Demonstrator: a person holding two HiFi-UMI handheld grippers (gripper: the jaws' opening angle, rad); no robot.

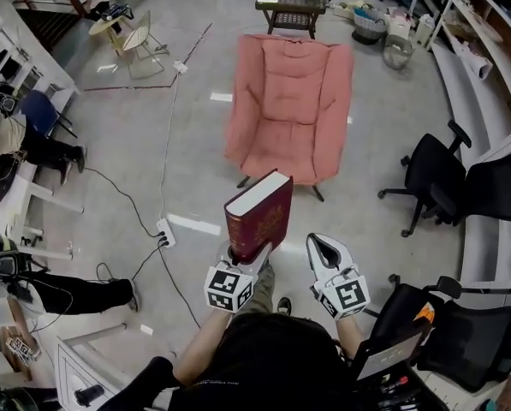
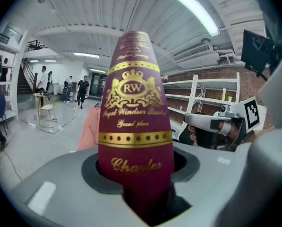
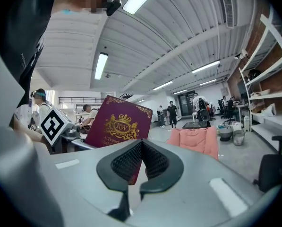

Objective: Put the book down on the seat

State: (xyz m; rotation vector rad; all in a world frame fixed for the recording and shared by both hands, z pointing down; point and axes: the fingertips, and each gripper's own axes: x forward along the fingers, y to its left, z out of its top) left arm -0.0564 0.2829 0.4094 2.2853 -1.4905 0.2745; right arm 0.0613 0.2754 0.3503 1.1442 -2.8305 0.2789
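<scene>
The left claw (image 1: 248, 262) is clamped on the lower end of the maroon book (image 1: 258, 217), held in the air with its long axis upright and its spine toward the person. The right claw (image 1: 326, 255), at its 3 o'clock, is closed on nothing. The pink seat (image 1: 289, 110) stands at 12 o'clock on grey floor (image 1: 152, 169).

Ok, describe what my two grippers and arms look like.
Both the left gripper and right gripper are white-grey shells, each carrying a cube with black-and-white square markers. The right one's pads are black and mesh-textured. The person wears a black top.
</scene>
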